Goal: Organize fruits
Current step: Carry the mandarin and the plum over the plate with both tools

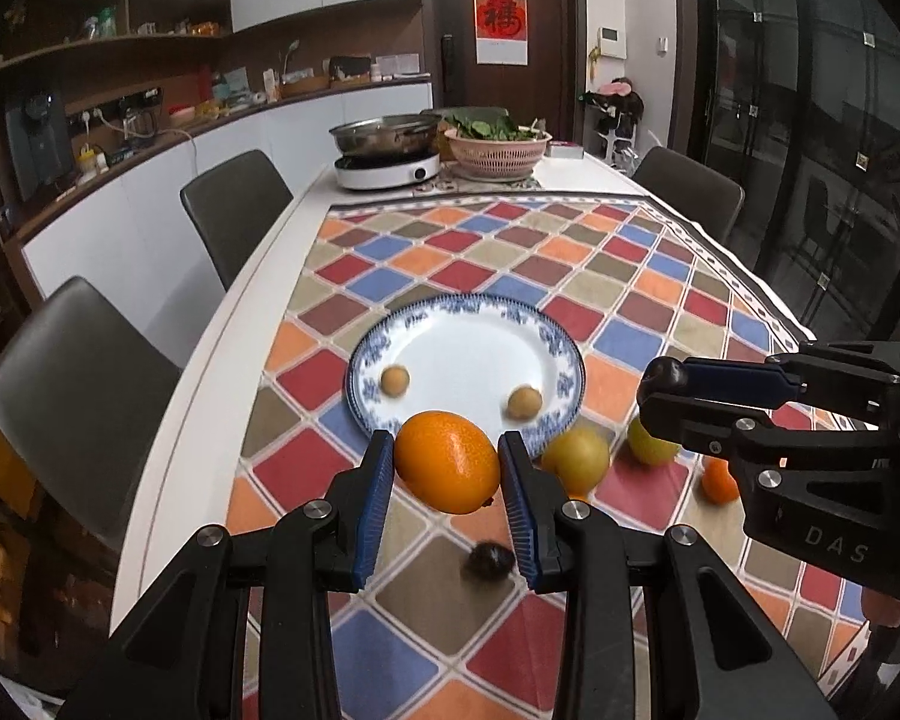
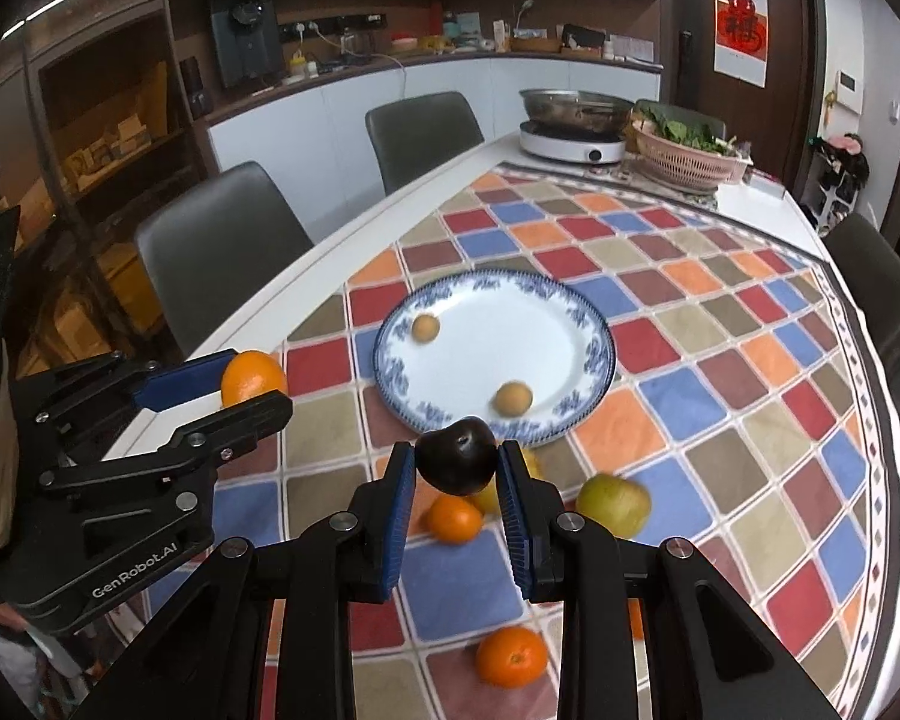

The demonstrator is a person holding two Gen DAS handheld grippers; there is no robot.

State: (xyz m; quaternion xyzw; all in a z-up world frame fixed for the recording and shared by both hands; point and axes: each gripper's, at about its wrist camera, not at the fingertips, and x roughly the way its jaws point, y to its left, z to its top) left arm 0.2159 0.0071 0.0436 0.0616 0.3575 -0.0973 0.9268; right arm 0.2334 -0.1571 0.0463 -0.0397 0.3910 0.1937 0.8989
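My left gripper (image 1: pixel 447 465) is shut on a large orange (image 1: pixel 447 461) and holds it above the cloth just before the near rim of the blue-and-white plate (image 1: pixel 468 354). My right gripper (image 2: pixel 457 468) is shut on a dark plum (image 2: pixel 457 463), held near the plate (image 2: pixel 546 348). Two small tan fruits (image 1: pixel 395 381) (image 1: pixel 523 403) lie on the plate. On the cloth lie a yellow-green apple (image 2: pixel 613 505), a yellowish fruit (image 1: pixel 576 459), two tangerines (image 2: pixel 453 519) (image 2: pixel 511 657) and a small dark fruit (image 1: pixel 491 558).
The table has a checkered cloth (image 1: pixel 510 252). At its far end stand an induction cooker with a steel pot (image 1: pixel 387 150) and a pink basket of greens (image 1: pixel 498 150). Grey chairs (image 1: pixel 78 384) stand along the left side; another chair (image 1: pixel 690 192) is at the right.
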